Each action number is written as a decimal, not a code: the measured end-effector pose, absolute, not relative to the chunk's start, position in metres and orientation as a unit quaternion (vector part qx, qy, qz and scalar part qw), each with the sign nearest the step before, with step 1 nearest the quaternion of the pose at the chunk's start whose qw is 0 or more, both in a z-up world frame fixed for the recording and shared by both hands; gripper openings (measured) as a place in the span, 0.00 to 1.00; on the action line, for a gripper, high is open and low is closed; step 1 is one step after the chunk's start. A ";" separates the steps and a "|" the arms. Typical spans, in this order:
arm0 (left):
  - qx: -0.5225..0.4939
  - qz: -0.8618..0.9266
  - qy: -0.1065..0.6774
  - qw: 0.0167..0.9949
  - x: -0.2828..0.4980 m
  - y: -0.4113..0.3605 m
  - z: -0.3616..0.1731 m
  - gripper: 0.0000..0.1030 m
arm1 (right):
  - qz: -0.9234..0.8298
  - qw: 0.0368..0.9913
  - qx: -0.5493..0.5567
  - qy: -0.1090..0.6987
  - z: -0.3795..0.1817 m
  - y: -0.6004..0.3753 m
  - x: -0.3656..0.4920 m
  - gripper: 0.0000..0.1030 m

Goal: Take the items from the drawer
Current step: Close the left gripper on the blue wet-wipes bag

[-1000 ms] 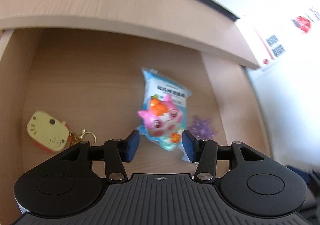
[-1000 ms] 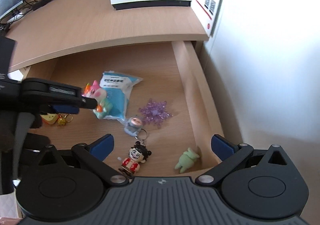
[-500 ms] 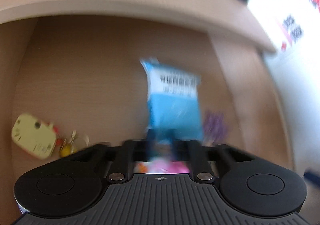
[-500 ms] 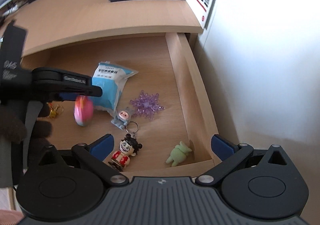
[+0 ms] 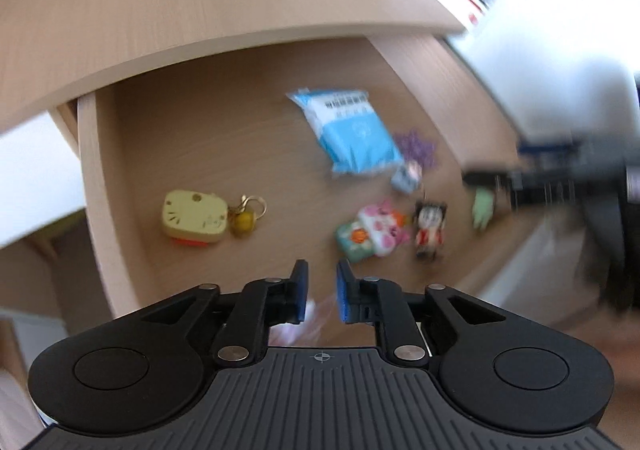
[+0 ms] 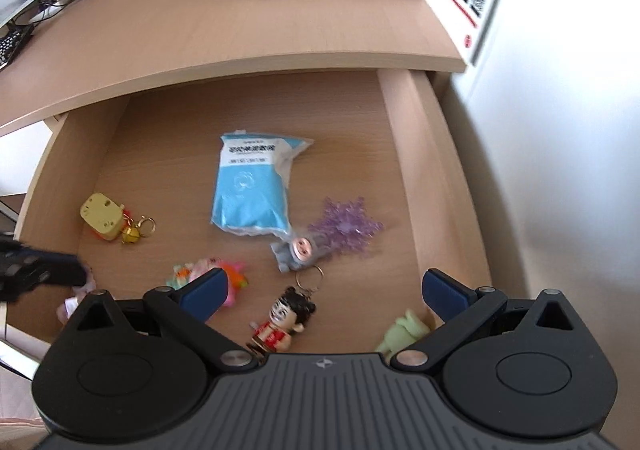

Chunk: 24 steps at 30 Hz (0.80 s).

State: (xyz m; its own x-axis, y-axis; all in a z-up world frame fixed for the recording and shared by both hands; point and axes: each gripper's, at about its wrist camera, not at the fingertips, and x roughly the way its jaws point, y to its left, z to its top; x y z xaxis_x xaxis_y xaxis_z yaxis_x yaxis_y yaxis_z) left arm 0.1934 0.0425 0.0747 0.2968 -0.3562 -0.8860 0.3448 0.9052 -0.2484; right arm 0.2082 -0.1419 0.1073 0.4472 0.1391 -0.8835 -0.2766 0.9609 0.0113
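left view blurred, pink toy (image 6: 224, 274) part-hidden

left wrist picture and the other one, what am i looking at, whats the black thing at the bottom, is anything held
No robot: a person carries a black two-finger gripper in each hand, with a camera on each looking along its fingers. One picture comes from the left gripper, the other from the right gripper; the black shape at the bottom is the tool itself. Both look down into an open wooden drawer. In it lie a blue plastic packet, a purple snowflake ornament, a yellow box-shaped keychain, a pink cartoon toy, a red-dressed doll keychain, a small grey figure and a pale green figure. Nothing is held: the right fingers stand wide open, and the left fingers, close together, are opening with nothing clearly between them.
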 end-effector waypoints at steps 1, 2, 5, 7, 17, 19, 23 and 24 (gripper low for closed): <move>0.012 -0.219 0.547 0.808 0.194 0.038 0.074 0.17 | 0.125 0.849 -0.070 0.508 0.108 -0.141 0.210 1.00; 0.035 -0.228 0.533 0.814 0.191 0.032 0.075 0.17 | 0.125 0.852 -0.072 0.504 0.110 -0.140 0.212 1.00; 0.151 -0.311 0.461 0.817 0.184 -0.007 0.075 0.17 | 0.126 0.853 -0.067 0.502 0.115 -0.141 0.214 1.00; 0.232 -0.364 0.437 0.789 0.184 -0.034 0.067 0.22 | 0.128 0.852 -0.068 0.503 0.118 -0.144 0.212 1.00; -0.089 -0.184 0.545 0.813 0.308 -0.024 0.038 0.23 | 0.105 0.854 -0.043 0.508 0.118 -0.176 0.184 1.00; -0.111 -0.142 0.545 0.819 0.320 -0.033 0.028 0.23 | 0.098 0.853 -0.035 0.512 0.115 -0.178 0.178 1.00; -0.096 -0.113 0.533 0.833 0.327 -0.062 0.015 0.26 | 0.093 0.855 -0.034 0.509 0.115 -0.180 0.167 1.00; -0.084 -0.110 0.525 0.840 0.328 -0.070 0.015 0.26 | 0.091 0.855 -0.035 0.509 0.115 -0.181 0.165 1.00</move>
